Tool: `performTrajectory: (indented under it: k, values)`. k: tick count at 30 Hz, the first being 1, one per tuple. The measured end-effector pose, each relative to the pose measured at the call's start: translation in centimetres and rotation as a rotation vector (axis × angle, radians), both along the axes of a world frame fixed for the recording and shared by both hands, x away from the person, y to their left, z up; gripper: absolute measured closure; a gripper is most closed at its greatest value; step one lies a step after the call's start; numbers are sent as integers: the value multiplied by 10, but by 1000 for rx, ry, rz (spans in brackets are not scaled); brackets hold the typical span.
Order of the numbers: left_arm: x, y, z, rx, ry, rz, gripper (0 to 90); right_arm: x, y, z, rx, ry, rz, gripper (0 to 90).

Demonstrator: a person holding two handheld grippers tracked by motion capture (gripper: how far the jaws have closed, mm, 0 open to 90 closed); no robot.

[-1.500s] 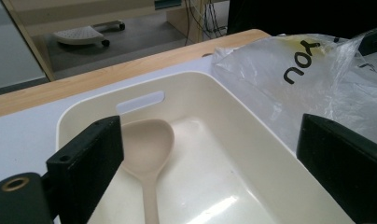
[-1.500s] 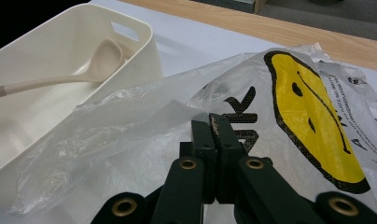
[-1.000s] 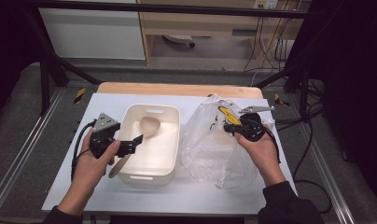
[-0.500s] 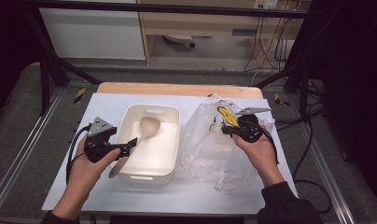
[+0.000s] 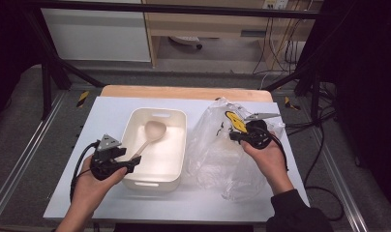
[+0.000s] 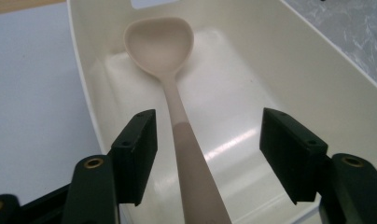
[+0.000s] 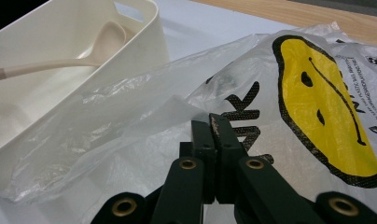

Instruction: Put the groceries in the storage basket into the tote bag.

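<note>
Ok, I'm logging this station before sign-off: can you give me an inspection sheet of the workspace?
Surface: white table top, wooden edge at the far side.
Job's things: beige spoon lying in the cream tub; clear plastic bag with a yellow smiley beside the tub.
Clutter: nothing seen.
Grippers: left gripper jaws have just been closing, astride the spoon handle, not touching it; right gripper shut on the bag.
Cables: black cable trailing from the left gripper.
Surroundings: cabinets and floor wiring beyond the table.
</note>
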State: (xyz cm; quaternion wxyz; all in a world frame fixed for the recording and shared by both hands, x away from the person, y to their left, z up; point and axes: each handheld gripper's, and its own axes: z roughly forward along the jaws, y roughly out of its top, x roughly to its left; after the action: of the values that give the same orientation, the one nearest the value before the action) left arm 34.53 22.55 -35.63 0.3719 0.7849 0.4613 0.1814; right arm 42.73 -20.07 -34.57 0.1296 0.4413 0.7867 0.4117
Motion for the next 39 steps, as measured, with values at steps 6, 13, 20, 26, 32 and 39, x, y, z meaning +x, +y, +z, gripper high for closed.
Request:
performTrajectory:
  k: [6,13,20,26,32,39]
  values:
    - [1,1,-9,12,36,-6,439,0,1,0,-2,-1,2,900]
    - [5,3,-19,15,84,-24,520,0,1,-1,-2,0,4,900]
    - [9,2,-22,27,85,-36,573,0,2,-1,-5,0,1,900]
    - [15,2,-23,27,92,-73,652,1,1,-1,-5,-2,1,900]
    - [20,1,-26,42,129,-79,640,1,2,-1,-8,-4,2,900]
    - [20,0,-28,72,128,-88,651,2,5,-1,-10,-5,4,900]
